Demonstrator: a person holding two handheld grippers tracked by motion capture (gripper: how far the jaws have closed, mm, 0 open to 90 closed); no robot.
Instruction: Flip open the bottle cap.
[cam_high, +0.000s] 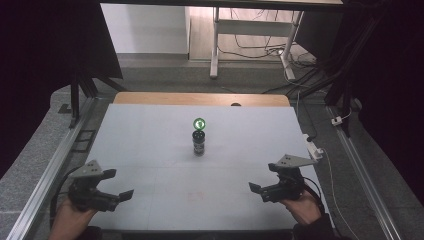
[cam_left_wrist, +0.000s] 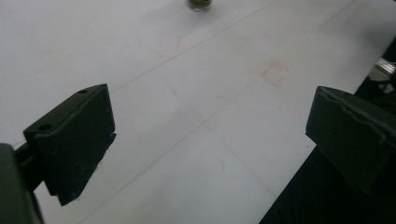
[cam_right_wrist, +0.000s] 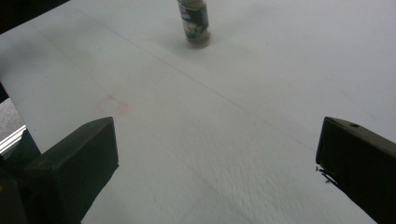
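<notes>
Approach step, as judged: the small dark glass bottle with the green cap (cam_high: 199, 137) stands upright on the white table (cam_high: 150, 150), well ahead of and between both sets of fingers. The left gripper (cam_high: 120, 185) and right gripper (cam_high: 260, 181) are spread wide and empty. The next move calls for bringing one gripper's fingers to either side of the bottle body before closing.

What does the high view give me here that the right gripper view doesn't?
High view alone: the bottle's green cap, both grippers, left and right, open and apart from the bottle, and the table's wooden far edge. Right gripper view alone: the bottle's label up close and a faint red mark on the table. Both: the bottle standing upright, untouched.
</notes>
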